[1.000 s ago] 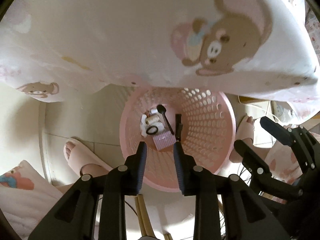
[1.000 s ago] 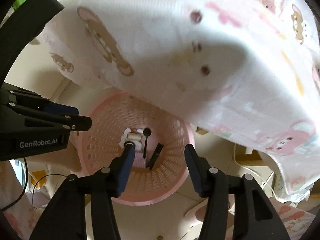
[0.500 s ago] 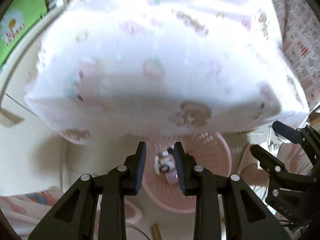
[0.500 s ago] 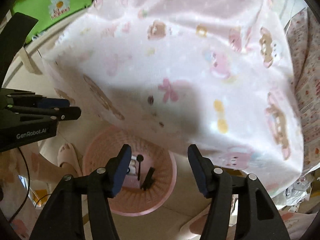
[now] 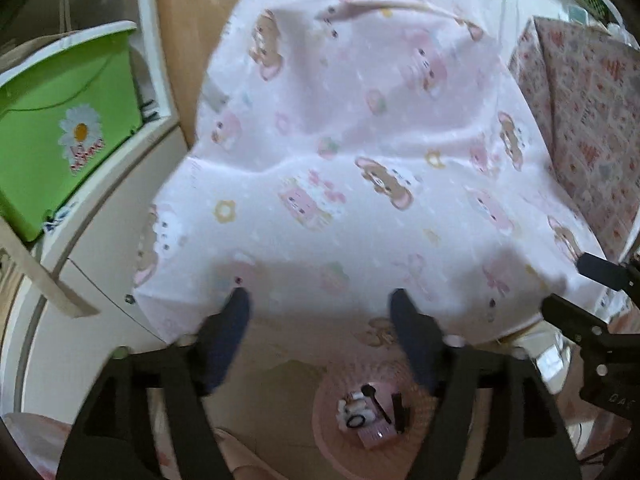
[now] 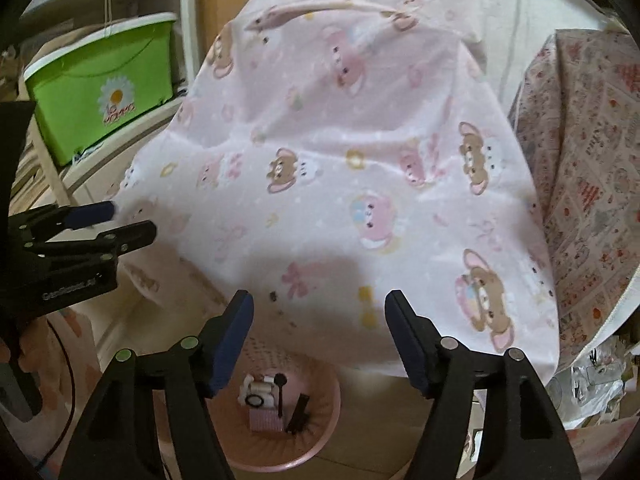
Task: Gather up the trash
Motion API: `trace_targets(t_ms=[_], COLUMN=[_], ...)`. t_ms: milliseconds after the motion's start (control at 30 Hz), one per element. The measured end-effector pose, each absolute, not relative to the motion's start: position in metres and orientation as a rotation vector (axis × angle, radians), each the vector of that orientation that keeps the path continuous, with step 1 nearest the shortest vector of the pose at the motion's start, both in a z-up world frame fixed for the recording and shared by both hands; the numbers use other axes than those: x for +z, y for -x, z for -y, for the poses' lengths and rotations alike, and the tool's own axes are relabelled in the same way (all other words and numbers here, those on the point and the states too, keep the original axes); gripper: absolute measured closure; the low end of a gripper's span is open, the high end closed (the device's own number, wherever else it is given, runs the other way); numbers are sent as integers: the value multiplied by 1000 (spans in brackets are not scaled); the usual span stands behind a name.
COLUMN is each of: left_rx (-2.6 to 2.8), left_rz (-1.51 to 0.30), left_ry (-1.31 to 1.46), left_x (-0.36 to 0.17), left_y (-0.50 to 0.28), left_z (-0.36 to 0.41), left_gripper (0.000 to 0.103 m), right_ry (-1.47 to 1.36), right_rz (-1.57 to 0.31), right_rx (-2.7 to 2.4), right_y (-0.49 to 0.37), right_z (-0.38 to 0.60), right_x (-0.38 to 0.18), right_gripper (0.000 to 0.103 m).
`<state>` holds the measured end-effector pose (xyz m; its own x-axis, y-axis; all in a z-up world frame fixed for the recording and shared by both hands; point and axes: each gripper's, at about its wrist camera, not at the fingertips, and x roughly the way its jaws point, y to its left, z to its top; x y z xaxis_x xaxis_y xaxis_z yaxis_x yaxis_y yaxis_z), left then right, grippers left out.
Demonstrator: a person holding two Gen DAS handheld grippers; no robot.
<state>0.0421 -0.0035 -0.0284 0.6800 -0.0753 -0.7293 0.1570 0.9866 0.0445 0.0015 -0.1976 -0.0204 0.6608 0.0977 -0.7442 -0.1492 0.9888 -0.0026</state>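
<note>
Now both grippers are empty, between pickups. Nearest in the right wrist view, the right gripper (image 6: 318, 312) has its jaws spread wide with nothing between them; they have just been opening. Same for the left gripper (image 5: 318, 308) in its own view: jaws wide apart, just opened, nothing held, fingers motion-blurred. Below and between the fingers sits the pink basket (image 6: 320, 438) on the floor, just under the table edge. Trash already in it: a pink box (image 6: 266, 420), a white roll bundle (image 6: 258, 394) with a black ring on it, a black spoon (image 6: 281, 390) and a black clip (image 6: 299, 410). So the drop step looks done and the current step reads as coming off the basket to look for the next piece. Beyond the fingers the table, under a bear-print cloth (image 6: 340, 160), fills most of both views, and no loose trash shows on it, only folds. A green bin (image 6: 108, 92) sits on a shelf far left, and a patterned box (image 6: 588, 168) stands far right. Next move, my guess: scan the tabletop and surroundings for remaining trash, keep jaws apart, then line one gripper over the item found. If nothing turns up, the task is likely near its end.
</note>
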Motion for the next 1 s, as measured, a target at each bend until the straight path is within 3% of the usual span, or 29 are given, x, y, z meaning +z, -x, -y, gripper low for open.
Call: trace_targets(t_ms=[133,267,1000], left_rx=[-96,-71,-108], left_rz=[-753,-691,-603], left_ry=[-114,-116,-146], left_x=[-20,-12,-1], left_y=[-36,-31,-22], left_z=[0,-2,5], left_gripper=[10,1,1], right_ry=[68,57,7], right_rz=[-811,-793,-738], right_rx=[118,102,37], right_y=[-2,-2,-4], right_z=[201,203,215], right_x=[-16,-12,-7], right_gripper=[19,18,14])
